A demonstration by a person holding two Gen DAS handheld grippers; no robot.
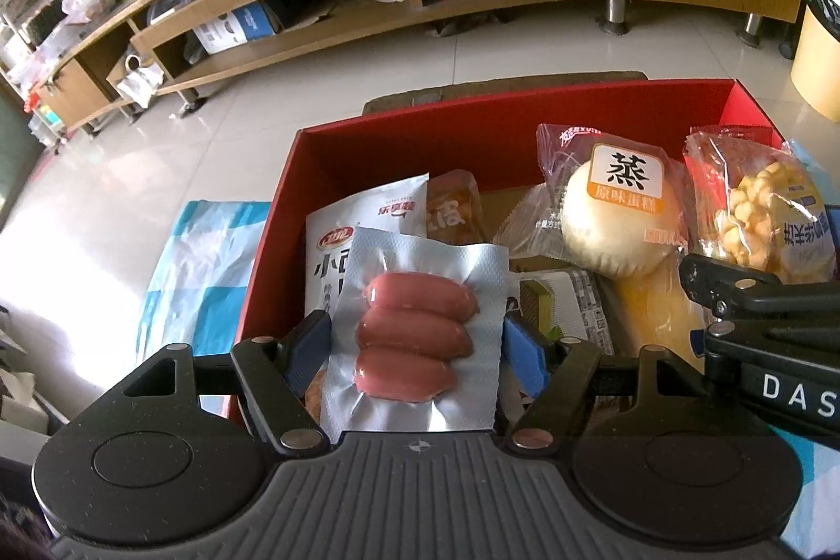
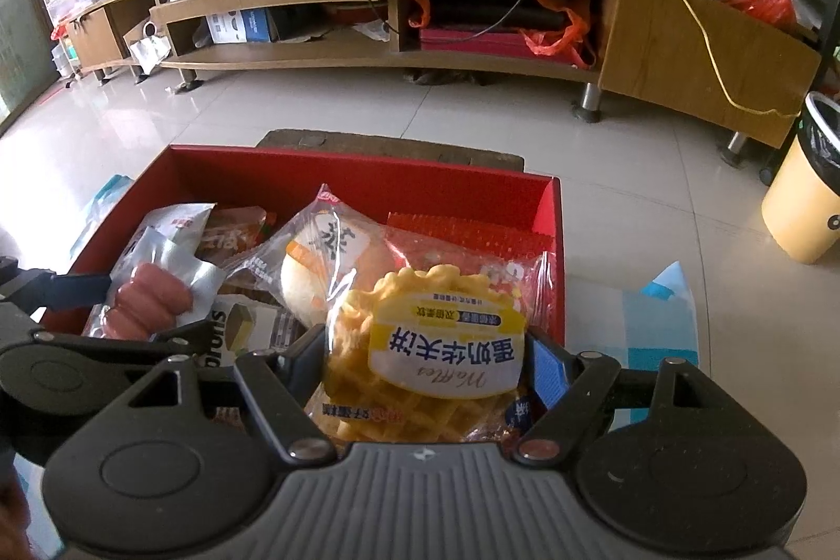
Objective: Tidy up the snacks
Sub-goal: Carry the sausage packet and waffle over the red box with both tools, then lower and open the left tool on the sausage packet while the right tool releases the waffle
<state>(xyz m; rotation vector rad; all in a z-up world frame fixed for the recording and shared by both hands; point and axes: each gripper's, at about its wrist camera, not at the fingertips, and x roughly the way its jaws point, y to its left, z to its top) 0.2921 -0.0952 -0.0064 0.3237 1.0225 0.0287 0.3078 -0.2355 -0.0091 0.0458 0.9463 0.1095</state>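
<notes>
A home living room: a long wooden TV stand (image 2: 367, 51) with cluttered shelves stands on a glossy tiled floor (image 2: 604, 171).

Glossy foil sausage pack (image 1: 415, 334), clear plastic waffle bag (image 2: 425, 350), cardboard box (image 1: 420, 140).

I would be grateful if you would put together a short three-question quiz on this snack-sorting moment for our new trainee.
1. True or false: the left gripper has a vacuum-sealed sausage pack between its fingers.
2. Which snack sits between the right gripper's fingers? A) steamed cake B) waffle pack C) white snack pouch
3. Fill in: both packs are over the open ____ cardboard box.

Key
1. True; the sausage pack spans the gap from one blue finger to the other.
2. B; the waffle pack fills the gap, while the steamed cake lies in the box.
3. Red.
</notes>
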